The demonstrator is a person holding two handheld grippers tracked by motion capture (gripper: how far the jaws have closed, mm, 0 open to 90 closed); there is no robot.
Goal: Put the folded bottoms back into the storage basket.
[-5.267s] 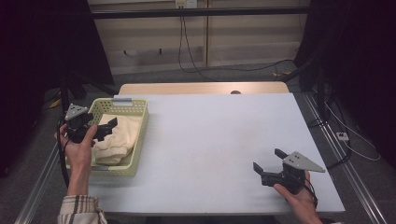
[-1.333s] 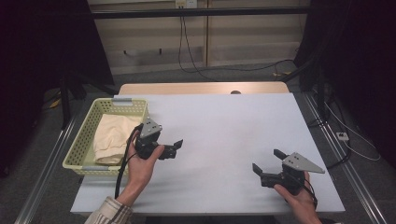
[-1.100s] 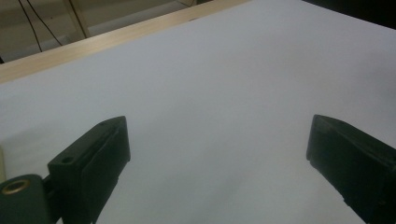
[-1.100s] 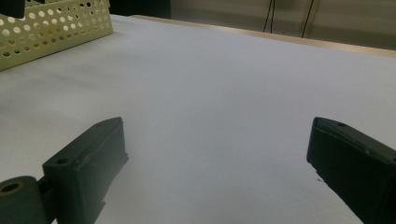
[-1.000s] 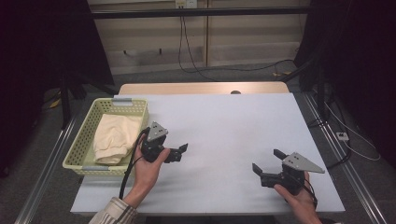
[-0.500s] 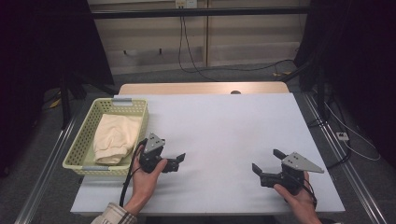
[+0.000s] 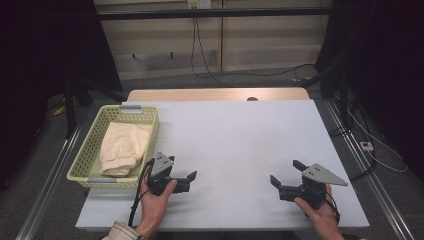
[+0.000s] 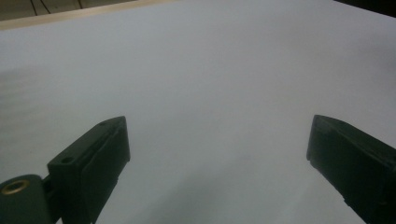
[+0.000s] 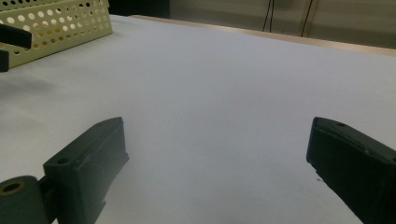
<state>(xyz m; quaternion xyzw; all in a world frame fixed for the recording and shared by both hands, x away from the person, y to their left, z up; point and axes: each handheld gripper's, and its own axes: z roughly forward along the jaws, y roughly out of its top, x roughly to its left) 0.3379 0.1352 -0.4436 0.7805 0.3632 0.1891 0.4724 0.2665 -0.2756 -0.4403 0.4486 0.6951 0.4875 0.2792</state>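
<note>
A pale green perforated basket stands at the table's left, with a folded cream cloth lying in it. Just right of the basket's near corner, my left gripper rests low over the white table, open and empty. In the left gripper view its jaws stand wide apart over bare tabletop. My right gripper sits near the front right, also open with nothing held. The right gripper view has its jaws spread, the basket far off at upper left.
A wooden strip runs along the table's far edge. Metal rails flank both sides, and cables lie on the floor at right. A dark part of the left gripper pokes in at the left of the right gripper view.
My left gripper left the basket, came right over the table, then drew back toward the front edge, open throughout. The cloth stays in the basket. The right gripper has not moved.
</note>
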